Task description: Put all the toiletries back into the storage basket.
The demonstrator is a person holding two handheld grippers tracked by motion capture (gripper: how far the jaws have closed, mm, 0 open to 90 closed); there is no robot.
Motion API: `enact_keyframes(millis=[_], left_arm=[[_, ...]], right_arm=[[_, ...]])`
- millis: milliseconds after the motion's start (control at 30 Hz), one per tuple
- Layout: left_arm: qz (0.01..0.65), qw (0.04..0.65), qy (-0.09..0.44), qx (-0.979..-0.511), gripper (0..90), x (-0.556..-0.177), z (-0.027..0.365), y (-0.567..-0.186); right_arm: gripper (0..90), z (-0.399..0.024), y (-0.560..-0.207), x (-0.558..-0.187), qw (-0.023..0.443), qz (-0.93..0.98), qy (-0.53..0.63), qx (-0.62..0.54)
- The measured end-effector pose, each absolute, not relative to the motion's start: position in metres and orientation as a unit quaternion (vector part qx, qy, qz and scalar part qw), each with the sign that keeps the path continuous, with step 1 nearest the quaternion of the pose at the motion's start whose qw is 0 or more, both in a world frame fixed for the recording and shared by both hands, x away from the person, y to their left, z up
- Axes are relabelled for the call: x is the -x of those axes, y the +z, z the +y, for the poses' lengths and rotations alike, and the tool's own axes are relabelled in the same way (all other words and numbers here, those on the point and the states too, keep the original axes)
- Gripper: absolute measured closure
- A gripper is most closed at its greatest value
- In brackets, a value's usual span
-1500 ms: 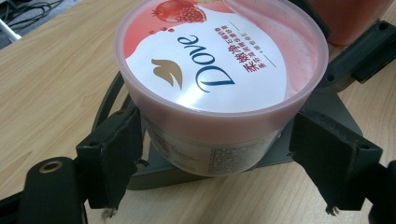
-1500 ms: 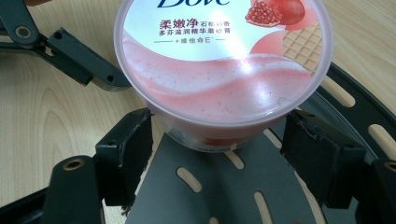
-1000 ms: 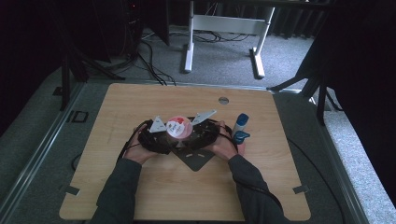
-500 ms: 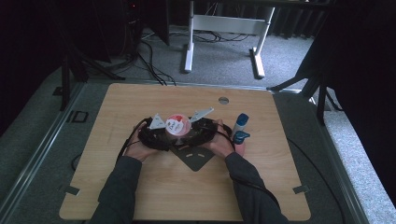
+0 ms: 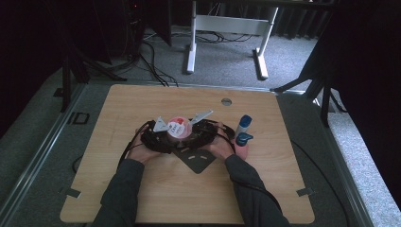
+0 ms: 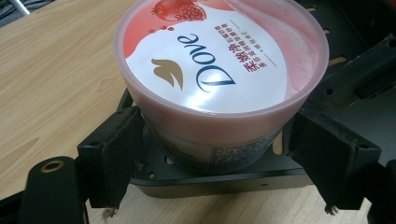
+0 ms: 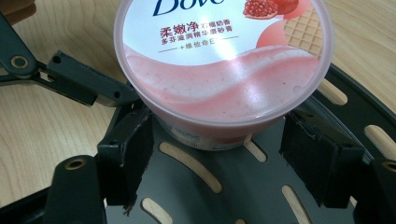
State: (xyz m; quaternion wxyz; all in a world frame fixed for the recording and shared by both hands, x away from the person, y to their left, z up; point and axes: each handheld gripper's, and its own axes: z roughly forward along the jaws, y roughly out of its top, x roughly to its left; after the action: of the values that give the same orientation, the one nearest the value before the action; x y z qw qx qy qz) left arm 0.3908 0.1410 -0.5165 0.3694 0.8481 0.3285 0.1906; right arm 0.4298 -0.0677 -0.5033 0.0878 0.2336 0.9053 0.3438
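- Pink tub (image 6: 219, 79): a round plastic tub with a translucent pink lid; the lid label reads "Dove" in dark blue under a gold bird emblem, with Chinese characters, a pomegranate picture and a pink swirl.
- In the right gripper view the pink tub (image 7: 224, 60) also shows a wafer pattern beside the pomegranate at the lid's edge.
- Position: the pink tub (image 5: 178, 127) stands upright near the middle of the wooden table (image 5: 142, 189), on a dark slotted plate (image 5: 196, 161), between the two grippers.
- Left gripper (image 6: 219, 172): its jaws stand either side of the tub's lower body, below the lid rim; the near-left pad lies against the wall, while contact on the other side cannot be told.
- Right gripper (image 7: 215, 163): its jaws are spread to either side of the tub, with a visible gap at each pad.
- Hidden or unclear: the tub's base is covered by the overhanging lid; small print on its side wall is too blurred to read; the lid's top edge is cut off in the right gripper view.
- Beside the person's right hand (image 5: 222, 146) stand two blue-capped items (image 5: 244, 125), too small to identify.
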Motion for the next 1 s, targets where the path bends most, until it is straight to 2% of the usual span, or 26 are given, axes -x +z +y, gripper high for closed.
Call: enact_keyframes(millis=[467, 633, 1000], left_arm=[[0.339, 0.366, 0.177, -0.848, 19.6, -0.394, 0.145, -0.528], [0.351, 0.373, 0.165, -0.843, 19.9, -0.395, 0.148, -0.530], [0.357, 0.371, 0.162, -0.842, 31.6, -0.389, 0.151, -0.527]], right_arm=[[25.7, -0.062, -0.513, -0.431, 0.092, 0.910, 0.329, -0.234], [28.5, -0.062, -0.513, -0.431, 0.088, 0.909, 0.332, -0.236], [30.0, -0.064, -0.513, -0.430, 0.086, 0.907, 0.332, -0.244]])
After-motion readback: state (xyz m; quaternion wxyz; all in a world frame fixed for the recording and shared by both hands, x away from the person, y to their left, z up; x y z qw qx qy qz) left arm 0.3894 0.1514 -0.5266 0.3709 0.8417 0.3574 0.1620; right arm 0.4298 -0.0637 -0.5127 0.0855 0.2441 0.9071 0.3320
